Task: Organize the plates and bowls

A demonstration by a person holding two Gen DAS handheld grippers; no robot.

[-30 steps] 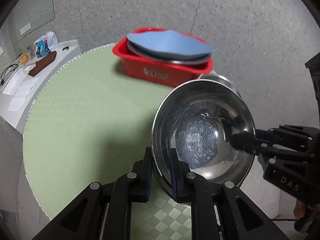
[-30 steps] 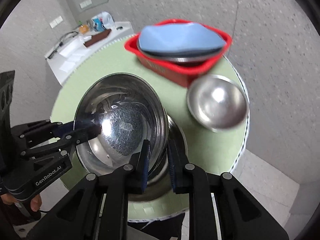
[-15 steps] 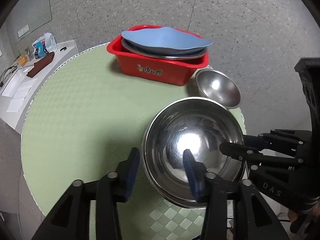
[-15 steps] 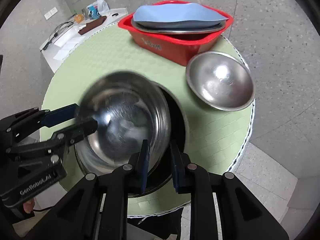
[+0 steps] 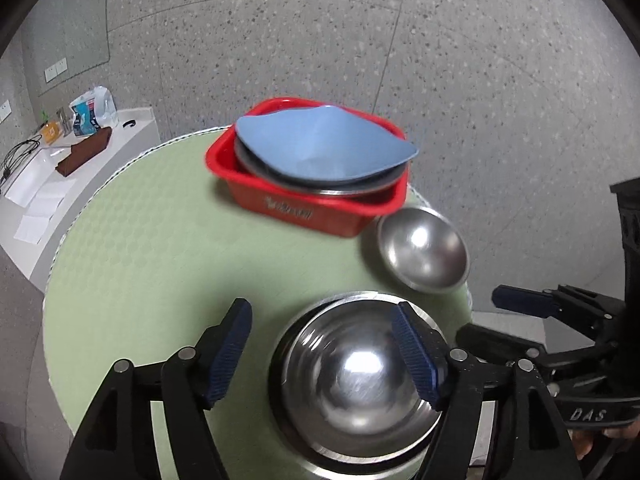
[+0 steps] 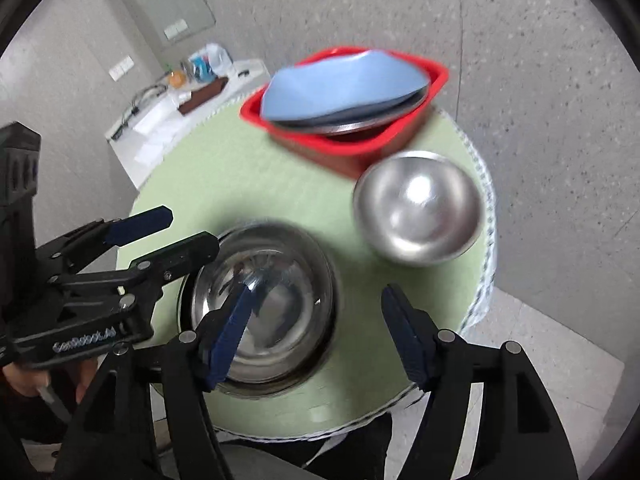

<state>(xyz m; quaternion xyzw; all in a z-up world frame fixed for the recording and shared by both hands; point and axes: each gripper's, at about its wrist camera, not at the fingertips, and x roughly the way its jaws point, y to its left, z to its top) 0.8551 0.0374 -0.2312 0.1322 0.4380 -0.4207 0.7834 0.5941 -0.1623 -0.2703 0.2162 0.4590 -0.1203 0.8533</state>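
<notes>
Both your grippers are wide open and hold nothing: the left gripper (image 5: 324,354) hangs over the stacked bowls (image 5: 360,384), its blue pads astride the near rim without touching, and the right gripper (image 6: 316,336) hovers just to the right of the same stack, one pad over the bowl's inside and the other over bare mat. The stack sits at the near edge of the round green table (image 5: 160,240), slightly right of centre, and that is your first risk: the rim lies close to the drop, so a finger catching it as you pull away could, I judge, tip the smooth steel off the table. The single bowl (image 5: 423,254) stands near the right edge, just beside the red bin (image 5: 304,208) at the far side; reach for it carelessly and you could push it over that edge or knock it against the bin. The blue plate (image 5: 324,148) rests tilted on the steel plate (image 5: 332,190) in the bin, and I think a bump could slide it out. Count: two bowls nested as far as I can tell, though the blur hides the seam, one loose bowl, one blue plate, at least one steel plate, one bin.
</notes>
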